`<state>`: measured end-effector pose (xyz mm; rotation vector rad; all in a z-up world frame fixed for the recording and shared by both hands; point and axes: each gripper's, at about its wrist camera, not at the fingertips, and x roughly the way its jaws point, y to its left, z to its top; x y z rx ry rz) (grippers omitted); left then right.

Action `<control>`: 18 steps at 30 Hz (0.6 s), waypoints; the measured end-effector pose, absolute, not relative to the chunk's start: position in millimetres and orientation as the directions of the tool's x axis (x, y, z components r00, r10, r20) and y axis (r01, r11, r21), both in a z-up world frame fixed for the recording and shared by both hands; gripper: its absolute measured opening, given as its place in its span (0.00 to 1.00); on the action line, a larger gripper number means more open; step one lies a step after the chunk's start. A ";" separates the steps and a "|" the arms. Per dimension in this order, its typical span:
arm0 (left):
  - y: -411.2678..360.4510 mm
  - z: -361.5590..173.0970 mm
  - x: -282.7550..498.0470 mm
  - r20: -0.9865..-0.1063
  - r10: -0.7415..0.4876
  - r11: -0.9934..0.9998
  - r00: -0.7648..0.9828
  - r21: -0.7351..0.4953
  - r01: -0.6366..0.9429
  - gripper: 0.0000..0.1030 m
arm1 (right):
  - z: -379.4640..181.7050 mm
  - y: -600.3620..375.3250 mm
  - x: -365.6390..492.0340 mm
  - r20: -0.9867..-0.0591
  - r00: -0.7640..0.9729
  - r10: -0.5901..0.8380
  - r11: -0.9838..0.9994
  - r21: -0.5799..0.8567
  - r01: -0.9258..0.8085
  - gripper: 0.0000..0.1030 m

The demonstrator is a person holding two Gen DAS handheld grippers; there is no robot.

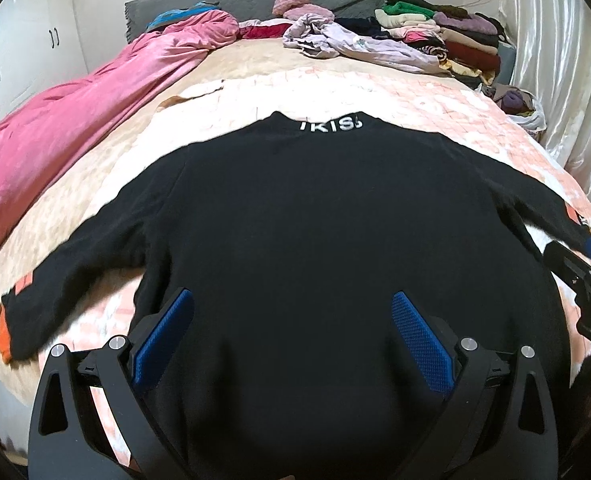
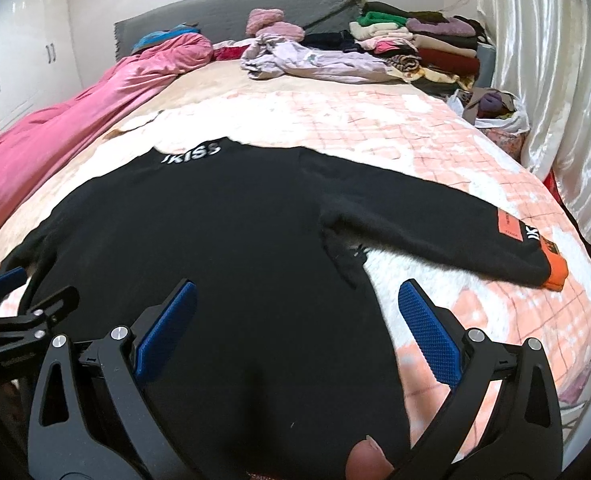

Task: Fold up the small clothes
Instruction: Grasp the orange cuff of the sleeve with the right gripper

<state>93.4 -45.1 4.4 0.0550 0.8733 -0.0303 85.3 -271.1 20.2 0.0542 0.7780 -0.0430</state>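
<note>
Jaws: both grippers are standing spread wide, pinching nothing; the left gripper (image 1: 291, 336) and the right gripper (image 2: 295, 324) are each hovering over the hem end of the sweater.
Task's thing: one black sweater (image 1: 315, 220) is lying flat, back up, on the quilted bed cover (image 2: 375, 128), collar lettering at the far end.
Long axis: it is running straight away from the jaws, hem nearest, collar farthest; the two sleeves are reaching out sideways from the body.
Nearer hand: the left gripper is sitting over the sweater's left half, nearer the left sleeve (image 1: 55, 280); the right gripper is sitting toward the right edge, nearer the right sleeve (image 2: 435, 228), whose orange cuff (image 2: 557, 274) is lying well out from the body.
Judgement: either sleeve looks ready for folding inward first.
Beyond the collar: one loose lilac garment (image 1: 355, 44); one stack of folded clothes (image 1: 447, 32), many pieces, uncountable.
Left of the sweater: one pink duvet (image 1: 75, 112).
Right of the collar: one bag of clothes (image 2: 495, 108).
</note>
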 end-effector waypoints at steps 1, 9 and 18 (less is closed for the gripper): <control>-46.5 5.4 98.5 -0.766 -0.006 0.998 0.643 0.034 0.050 0.96 | 19.4 -274.5 88.2 -0.703 0.711 -0.023 0.997 0.036 0.067 0.92; -58.7 4.9 129.2 -0.767 -0.011 0.998 0.641 0.029 0.052 0.96 | 13.1 -319.8 116.8 -0.706 0.698 -0.119 0.980 0.031 0.199 0.92; -76.5 -8.1 165.2 -0.793 -0.041 0.997 0.608 0.011 0.083 0.96 | -1.5 -401.8 125.3 -0.719 0.651 -0.244 0.917 0.048 0.397 0.92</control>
